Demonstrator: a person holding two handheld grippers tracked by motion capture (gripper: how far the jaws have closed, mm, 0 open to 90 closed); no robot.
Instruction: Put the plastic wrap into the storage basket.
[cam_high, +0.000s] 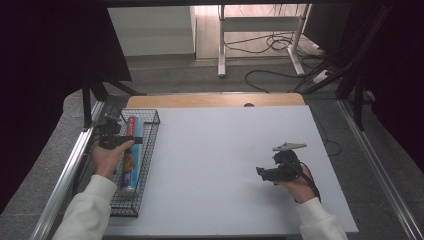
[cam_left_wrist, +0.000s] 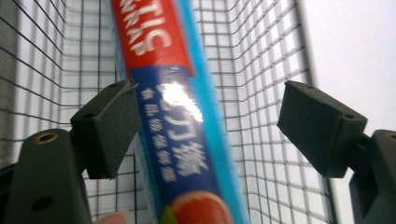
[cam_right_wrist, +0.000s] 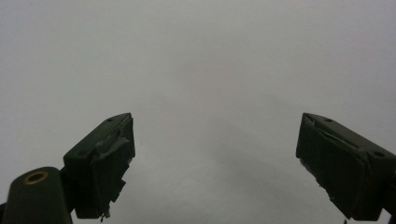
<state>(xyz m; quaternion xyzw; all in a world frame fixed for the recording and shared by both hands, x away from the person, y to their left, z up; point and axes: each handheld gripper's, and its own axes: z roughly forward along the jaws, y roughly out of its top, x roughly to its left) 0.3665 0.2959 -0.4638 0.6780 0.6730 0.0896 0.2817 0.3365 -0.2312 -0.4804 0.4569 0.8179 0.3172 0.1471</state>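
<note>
A long blue and red wrap box (cam_high: 131, 150) lies lengthwise in a black wire basket (cam_high: 152, 131) at the table's left edge. My left gripper (cam_high: 136, 140) hovers over the box's far half, pointing right across it. In the left gripper view the box (cam_left_wrist: 187, 140) runs between the two jaws; the left pad (cam_left_wrist: 109, 126) sits right beside it and the right pad (cam_left_wrist: 320, 126) stands well apart, so the gripper (cam_left_wrist: 210, 126) is open. My right gripper (cam_high: 260, 172) rests low over the white table at the right, open (cam_right_wrist: 215, 158) with nothing between its jaws.
The white tabletop (cam_high: 215, 160) stretches between the two hands. A wooden strip (cam_high: 215, 100) borders its far edge and a metal rail (cam_high: 65, 175) runs along the left. Beyond, cables (cam_high: 272, 45) and a desk's white legs (cam_high: 221, 55) stand on the floor.
</note>
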